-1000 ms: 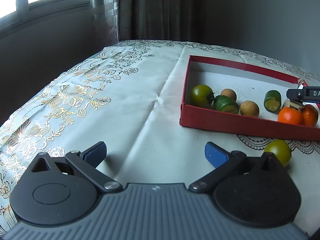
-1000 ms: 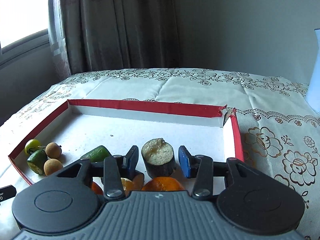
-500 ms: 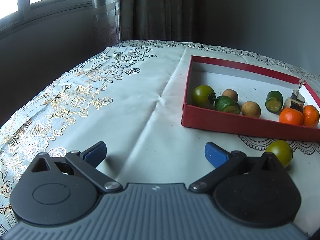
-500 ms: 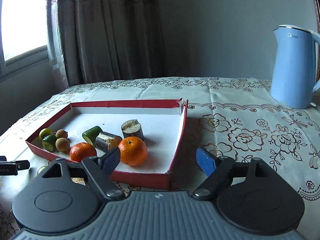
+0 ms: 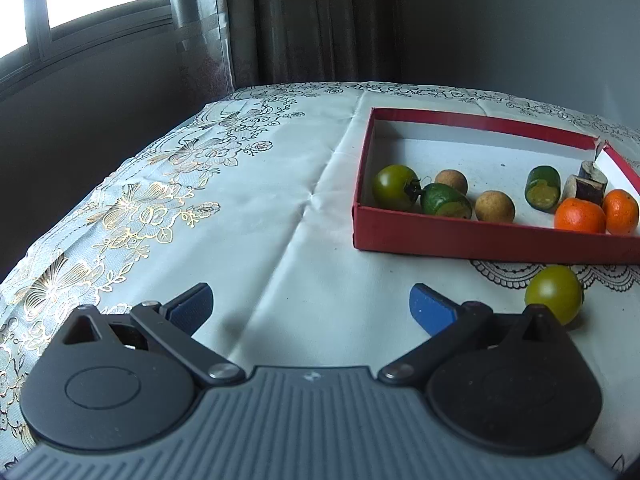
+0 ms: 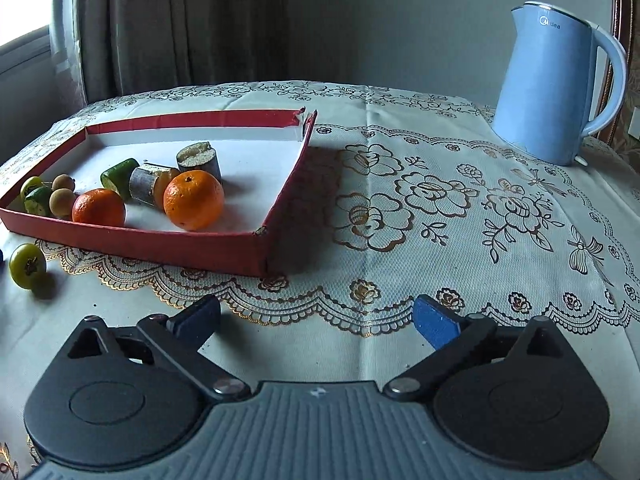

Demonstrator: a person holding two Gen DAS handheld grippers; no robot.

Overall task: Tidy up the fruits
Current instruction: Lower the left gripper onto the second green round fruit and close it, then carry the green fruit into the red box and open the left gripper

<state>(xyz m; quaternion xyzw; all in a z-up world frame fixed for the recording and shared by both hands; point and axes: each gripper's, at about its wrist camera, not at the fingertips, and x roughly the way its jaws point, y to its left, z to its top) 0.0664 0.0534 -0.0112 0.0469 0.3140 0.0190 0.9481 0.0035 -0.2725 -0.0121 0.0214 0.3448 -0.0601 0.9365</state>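
A shallow red box (image 5: 460, 236) (image 6: 132, 244) on the tablecloth holds several fruits: a green tomato (image 5: 394, 187), green pieces (image 5: 444, 201), brown longans (image 5: 495, 207), two oranges (image 5: 579, 215) (image 6: 194, 199) and cut stem pieces (image 6: 199, 162). One green tomato (image 5: 554, 293) (image 6: 27, 266) lies on the cloth outside the box, in front of its near wall. My left gripper (image 5: 310, 306) is open and empty, just left of that loose tomato. My right gripper (image 6: 316, 320) is open and empty, over the cloth in front of the box's right corner.
A light blue electric kettle (image 6: 548, 80) stands at the back right of the table. The table's left edge (image 5: 80, 216) drops off near the window wall. Curtains hang behind the table.
My right gripper has let go of the stem piece in the box, opened wide and drawn back out of the box toward the near right. The left gripper has barely moved.
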